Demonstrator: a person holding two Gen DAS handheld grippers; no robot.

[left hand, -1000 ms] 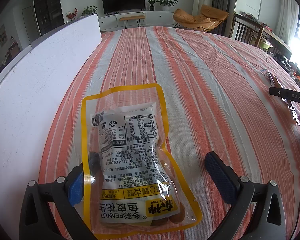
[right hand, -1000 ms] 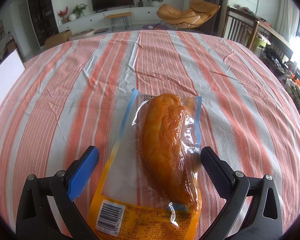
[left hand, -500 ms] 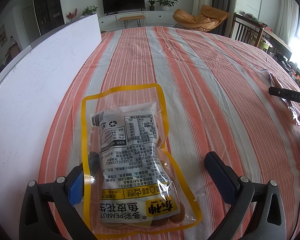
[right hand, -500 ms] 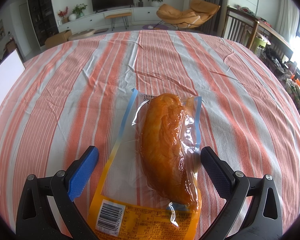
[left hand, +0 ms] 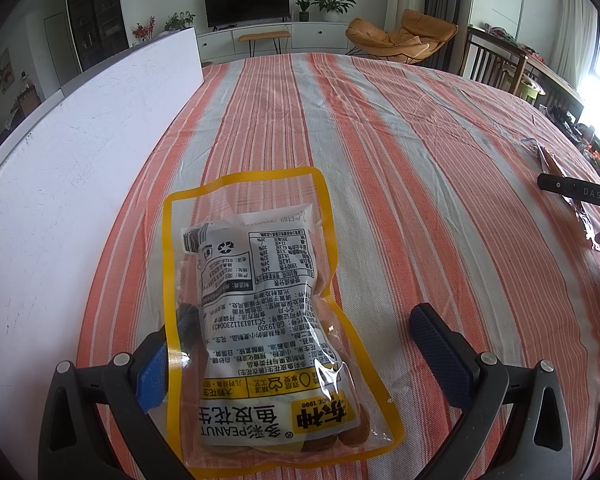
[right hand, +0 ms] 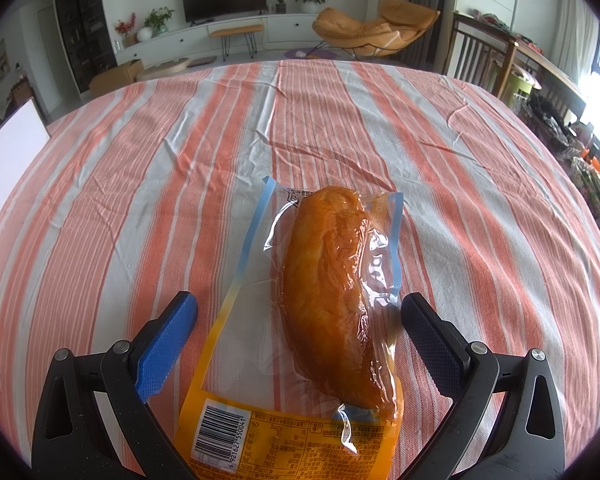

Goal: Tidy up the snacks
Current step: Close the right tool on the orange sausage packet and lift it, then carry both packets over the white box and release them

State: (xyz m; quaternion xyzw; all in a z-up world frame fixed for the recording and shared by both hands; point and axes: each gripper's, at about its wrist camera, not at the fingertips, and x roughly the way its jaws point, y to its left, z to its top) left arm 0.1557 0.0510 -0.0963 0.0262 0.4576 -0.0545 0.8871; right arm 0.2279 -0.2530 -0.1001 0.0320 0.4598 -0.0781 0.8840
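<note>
A clear peanut bag (left hand: 268,308) with a yellow border and printed label lies flat on the striped cloth. My left gripper (left hand: 300,344) is open, its fingers on either side of the bag's near half; the left pad (left hand: 156,368) sits under the bag's edge. A vacuum pack with an orange meat piece (right hand: 332,292) lies on the cloth in the right wrist view. My right gripper (right hand: 296,332) is open and straddles that pack. The right gripper's tip (left hand: 572,190) shows at the far right of the left wrist view.
A white board (left hand: 80,184) stands along the table's left edge; it also shows in the right wrist view (right hand: 8,160). The orange and grey striped cloth (left hand: 400,140) covers the table. Chairs and a living room lie beyond the far edge.
</note>
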